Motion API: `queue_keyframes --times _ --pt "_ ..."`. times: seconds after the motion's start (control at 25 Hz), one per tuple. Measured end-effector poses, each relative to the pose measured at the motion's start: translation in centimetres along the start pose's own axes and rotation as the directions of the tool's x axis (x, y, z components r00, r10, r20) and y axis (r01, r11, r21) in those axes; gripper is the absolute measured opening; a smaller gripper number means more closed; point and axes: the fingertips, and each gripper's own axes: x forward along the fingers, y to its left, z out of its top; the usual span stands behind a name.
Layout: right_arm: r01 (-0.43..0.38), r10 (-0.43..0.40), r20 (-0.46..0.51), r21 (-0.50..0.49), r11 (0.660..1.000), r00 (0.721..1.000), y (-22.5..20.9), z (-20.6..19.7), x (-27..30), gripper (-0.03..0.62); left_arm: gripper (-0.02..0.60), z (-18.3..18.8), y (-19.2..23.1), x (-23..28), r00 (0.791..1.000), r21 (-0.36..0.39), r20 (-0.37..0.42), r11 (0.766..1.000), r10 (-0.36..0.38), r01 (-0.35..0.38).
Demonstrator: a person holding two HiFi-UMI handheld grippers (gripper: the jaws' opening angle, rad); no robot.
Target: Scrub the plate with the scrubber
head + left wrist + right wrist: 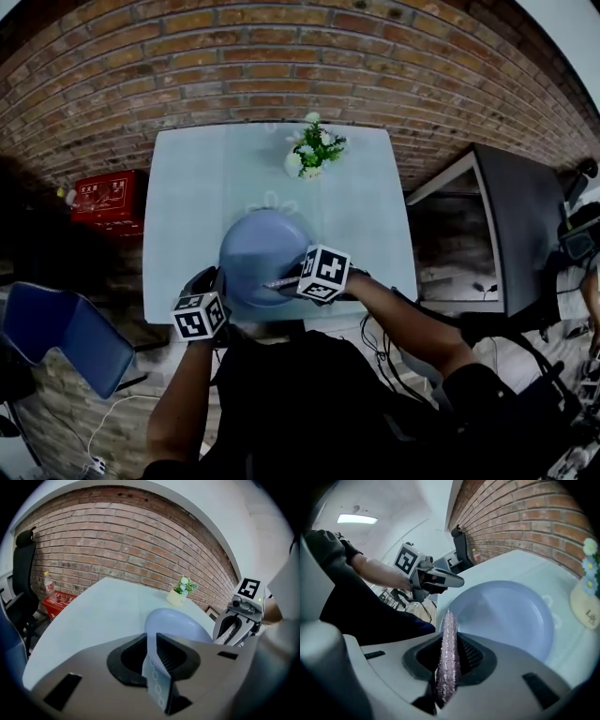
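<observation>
A pale blue plate (263, 255) hangs over the near edge of the light table (187, 206), tilted. My left gripper (216, 283) is shut on the plate's left rim; in the left gripper view the rim (153, 667) runs edge-on between the jaws of the left gripper (151, 649), and the bowl of the plate (180, 625) lies beyond. My right gripper (289, 281) is shut on a pinkish, glittery scrubber (449, 658) that stands out past its jaws, the scrubber's tip at the plate's near rim (459, 616). The two grippers face each other across the plate.
A small pot of white flowers (312, 150) stands at the table's far edge. A brick wall backs the table. A red crate (108, 202) and a blue chair (66, 337) are to the left, a dark cabinet (511, 225) to the right.
</observation>
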Motion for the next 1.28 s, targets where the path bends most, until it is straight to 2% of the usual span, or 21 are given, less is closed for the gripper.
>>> queue_keyframes --times 0.12,0.2,0.32,0.44,0.64,0.88,1.04,1.16,1.28 --pt "0.101 -0.108 0.081 0.088 0.991 0.991 -2.0 0.6 -1.6 0.072 0.072 0.1 0.1 0.1 1.000 0.011 -0.015 1.000 -0.016 0.016" --pt "0.186 -0.205 0.129 0.144 0.972 0.970 -3.8 1.2 -2.6 0.071 0.072 0.1 0.2 0.2 0.999 0.018 -0.029 1.000 -0.021 0.021" --pt "0.304 -0.346 0.183 0.224 0.926 0.920 -6.5 2.1 -3.7 0.072 0.072 -0.3 0.2 0.3 0.998 0.024 -0.052 0.999 -0.028 0.030" --pt "0.385 -0.457 0.224 0.300 0.873 0.861 -8.7 3.0 -4.5 0.072 0.074 -0.6 0.2 0.5 0.996 0.026 -0.073 0.999 -0.043 0.045" --pt "0.495 -0.581 0.232 0.341 0.799 0.780 -11.4 4.1 -5.0 0.072 0.072 -0.6 0.1 0.9 0.993 0.052 -0.101 0.997 -0.059 0.065" --pt "0.590 -0.666 0.249 0.320 0.741 0.703 -13.4 5.3 -4.9 0.072 0.072 -0.8 1.0 1.3 0.991 0.068 -0.128 0.997 -0.035 0.044" --pt "0.624 -0.686 0.249 0.288 0.726 0.683 -14.1 5.6 -4.1 0.071 0.072 -0.7 1.0 1.6 0.988 0.072 -0.145 0.995 -0.056 0.067" --pt "0.623 -0.677 0.256 0.266 0.735 0.690 -14.1 5.8 -2.7 0.071 0.073 -1.0 0.7 1.9 0.985 0.091 -0.157 0.992 -0.076 0.091" --pt "0.609 -0.674 0.231 0.296 0.736 0.702 -13.8 5.6 -1.9 0.071 0.072 -1.2 0.5 2.1 0.984 0.086 -0.156 0.991 -0.086 0.101"
